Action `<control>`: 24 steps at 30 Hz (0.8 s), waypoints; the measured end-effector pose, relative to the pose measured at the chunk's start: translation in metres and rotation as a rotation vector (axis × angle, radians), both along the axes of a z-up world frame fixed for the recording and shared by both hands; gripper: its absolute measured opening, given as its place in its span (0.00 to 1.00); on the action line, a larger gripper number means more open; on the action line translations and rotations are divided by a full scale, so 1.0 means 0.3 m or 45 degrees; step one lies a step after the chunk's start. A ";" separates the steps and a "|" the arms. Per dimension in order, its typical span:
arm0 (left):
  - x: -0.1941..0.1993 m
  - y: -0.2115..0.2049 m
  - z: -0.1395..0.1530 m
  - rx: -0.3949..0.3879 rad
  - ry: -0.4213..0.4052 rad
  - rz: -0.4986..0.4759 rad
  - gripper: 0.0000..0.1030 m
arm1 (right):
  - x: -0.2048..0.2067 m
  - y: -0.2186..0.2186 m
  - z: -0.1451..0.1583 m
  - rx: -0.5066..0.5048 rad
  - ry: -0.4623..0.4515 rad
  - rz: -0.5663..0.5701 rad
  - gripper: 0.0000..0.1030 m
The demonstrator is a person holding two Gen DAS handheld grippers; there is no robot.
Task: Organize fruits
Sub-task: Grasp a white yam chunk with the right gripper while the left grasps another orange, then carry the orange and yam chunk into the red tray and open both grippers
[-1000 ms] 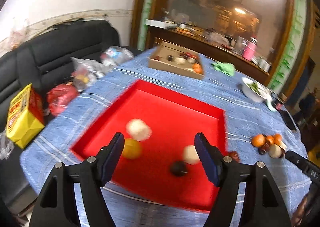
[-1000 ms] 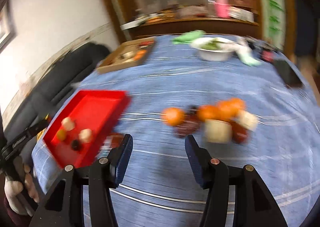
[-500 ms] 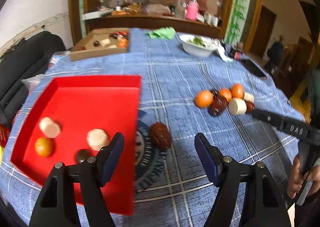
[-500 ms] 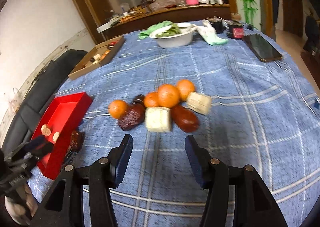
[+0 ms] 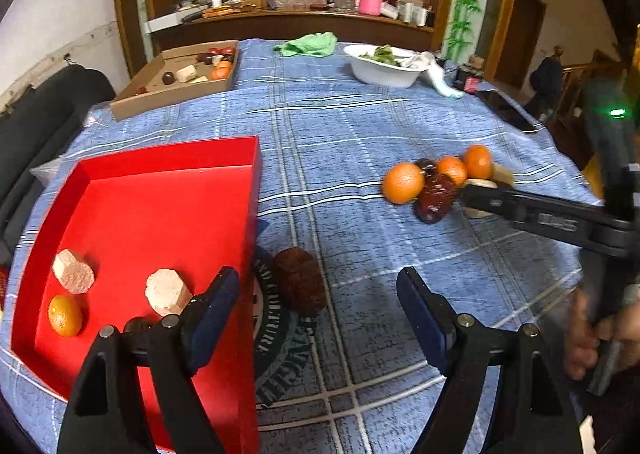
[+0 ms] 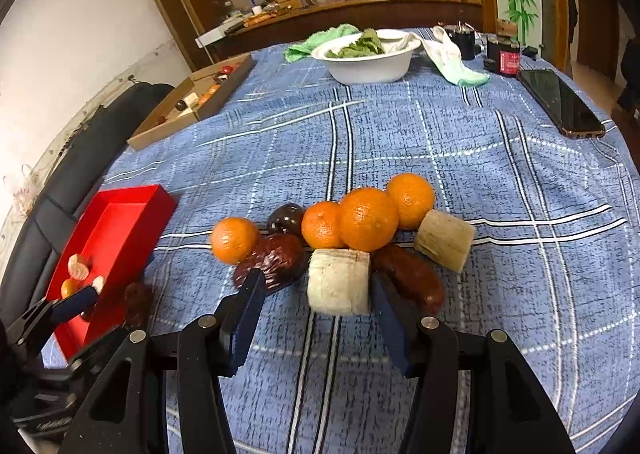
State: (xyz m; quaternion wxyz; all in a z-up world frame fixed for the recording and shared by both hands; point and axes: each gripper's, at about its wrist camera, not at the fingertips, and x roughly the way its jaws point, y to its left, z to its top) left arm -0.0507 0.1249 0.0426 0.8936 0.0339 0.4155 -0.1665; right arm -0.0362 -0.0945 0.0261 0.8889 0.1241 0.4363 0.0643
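Our left gripper (image 5: 318,306) has swung from over the red tray (image 5: 160,174) to the dark date (image 5: 300,286) beside it, jaws opening around it, while our right gripper (image 6: 316,310) stands apart before the white chunk (image 6: 340,280), so two pickups come next

You have a blue tablecloth (image 6: 500,182) crossed by white and black plaid lines. Your tray (image 5: 160,190) is bright red. The oranges (image 6: 369,219) are vivid orange, the dates (image 6: 276,256) glossy dark red-brown, the cut cane pieces (image 6: 339,281) pale cream. Your bowl (image 6: 368,64) is white, the cloth (image 5: 310,44) behind it mint green.
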 end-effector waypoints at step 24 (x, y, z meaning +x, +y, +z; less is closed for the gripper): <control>0.294 -0.226 -0.043 -0.160 0.180 -0.072 0.41 | -0.017 -0.100 0.001 0.218 -0.049 -0.055 0.33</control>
